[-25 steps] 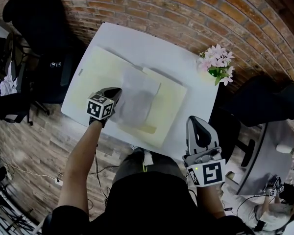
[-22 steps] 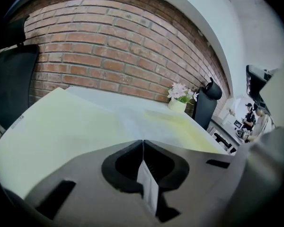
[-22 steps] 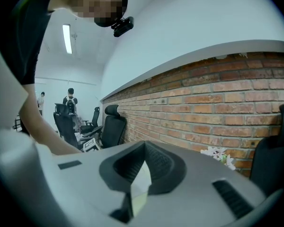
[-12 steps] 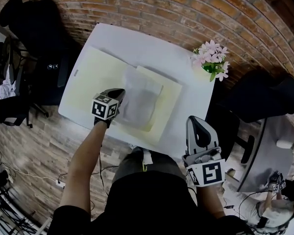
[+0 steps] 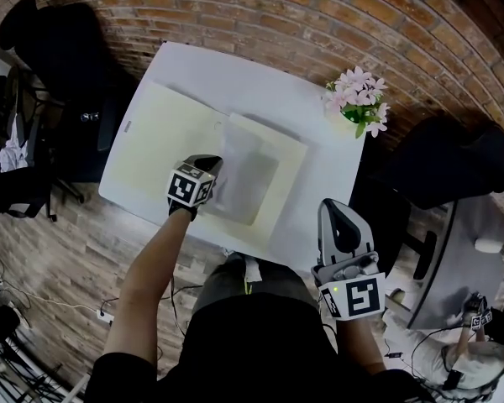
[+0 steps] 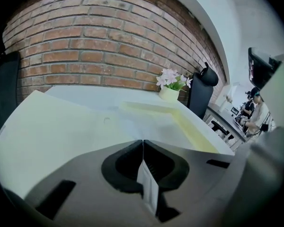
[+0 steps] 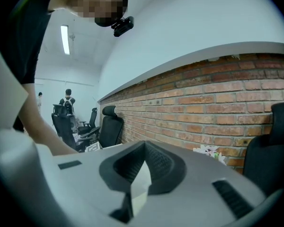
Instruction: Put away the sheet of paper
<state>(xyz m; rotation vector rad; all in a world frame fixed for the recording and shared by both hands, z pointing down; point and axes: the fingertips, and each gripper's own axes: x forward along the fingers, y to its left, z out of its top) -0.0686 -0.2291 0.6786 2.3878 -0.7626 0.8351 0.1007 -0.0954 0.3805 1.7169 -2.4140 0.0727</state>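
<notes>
A pale yellow folder (image 5: 164,128) lies open on the white table (image 5: 235,70). A thin whitish sheet of paper (image 5: 250,170) rests on the folder's right half. My left gripper (image 5: 212,164) is at the sheet's near-left edge, jaws pressed together on that edge. In the left gripper view its jaws (image 6: 143,142) meet and the sheet (image 6: 142,122) runs forward from them over the folder (image 6: 47,126). My right gripper (image 5: 334,208) hangs off the table's near right corner. It is shut on nothing, and its tips (image 7: 143,144) aim at the brick wall.
A pot of pink flowers (image 5: 353,103) stands at the table's far right corner, also seen ahead of the left gripper (image 6: 170,86). Black office chairs stand to the left (image 5: 59,49) and right (image 5: 454,170) of the table. A brick wall runs behind it.
My left gripper has moved right across the folder with the sheet, which now lies further onto the right half. The right gripper has stayed put.
</notes>
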